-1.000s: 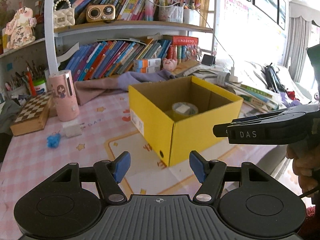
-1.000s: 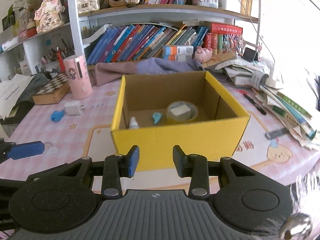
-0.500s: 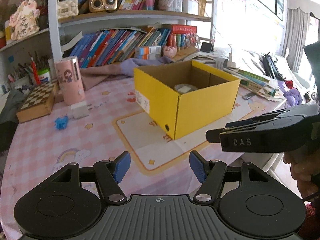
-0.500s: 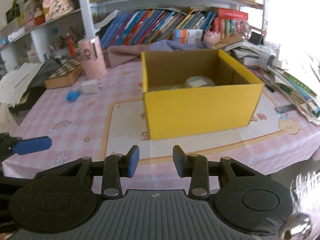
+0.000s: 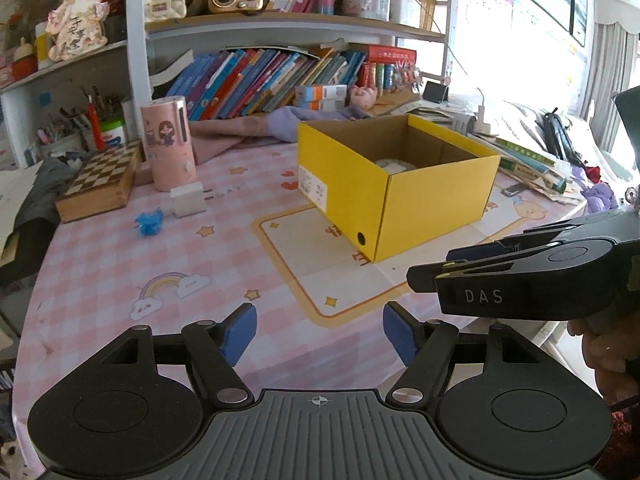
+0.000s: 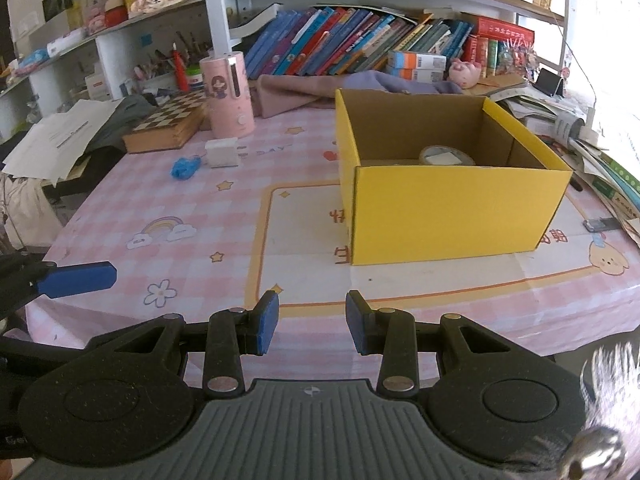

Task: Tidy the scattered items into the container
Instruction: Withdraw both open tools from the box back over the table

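A yellow cardboard box stands on the pink checked tablecloth, with a tape roll inside. A blue fuzzy item and a white charger block lie on the table to the box's left. My left gripper is open and empty, low over the near table edge. My right gripper is open and empty, in front of the box. The right gripper's side shows in the left wrist view.
A pink cylinder and a wooden chess box stand behind the loose items. Bookshelves line the back. Books and papers pile up to the right of the box. The tablecloth ends near my grippers.
Both grippers have pulled back from the box toward the near table edge, so the box looks smaller and farther. Both stay open and empty.
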`<state>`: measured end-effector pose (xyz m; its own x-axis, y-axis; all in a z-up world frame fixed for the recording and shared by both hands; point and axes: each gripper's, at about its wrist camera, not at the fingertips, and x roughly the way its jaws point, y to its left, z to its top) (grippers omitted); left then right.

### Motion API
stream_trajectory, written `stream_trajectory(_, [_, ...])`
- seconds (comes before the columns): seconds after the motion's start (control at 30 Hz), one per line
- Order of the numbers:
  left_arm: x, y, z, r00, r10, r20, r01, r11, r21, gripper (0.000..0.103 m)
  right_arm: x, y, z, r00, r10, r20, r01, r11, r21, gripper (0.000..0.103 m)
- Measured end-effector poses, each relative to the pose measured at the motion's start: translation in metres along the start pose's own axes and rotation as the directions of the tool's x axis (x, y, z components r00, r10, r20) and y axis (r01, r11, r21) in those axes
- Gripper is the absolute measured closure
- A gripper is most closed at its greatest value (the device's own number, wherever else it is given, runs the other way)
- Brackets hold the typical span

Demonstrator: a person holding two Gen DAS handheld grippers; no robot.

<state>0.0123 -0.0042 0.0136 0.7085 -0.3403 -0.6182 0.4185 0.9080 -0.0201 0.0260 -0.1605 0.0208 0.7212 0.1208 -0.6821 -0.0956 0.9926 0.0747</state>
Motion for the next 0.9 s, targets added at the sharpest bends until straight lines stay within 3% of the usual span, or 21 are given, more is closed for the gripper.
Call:
stream_trajectory(0.47, [-0.021,0.031,-0.01,0.995,0.101,0.012,-0.1,0.993,-0.062,0.031,0.01,0.041,0.007,0.996,0.089,-0.005,-0.089,0.993,-0.076,0.068])
stream_trajectory(0.9, [-0.018,0.045,-0.005,0.991,0.13,0.027,-0.127,0.988,-0.086,0.031,0.019,0.058,0.023,0.993,0.117,0.005,-0.115,0.985,-0.125,0.068])
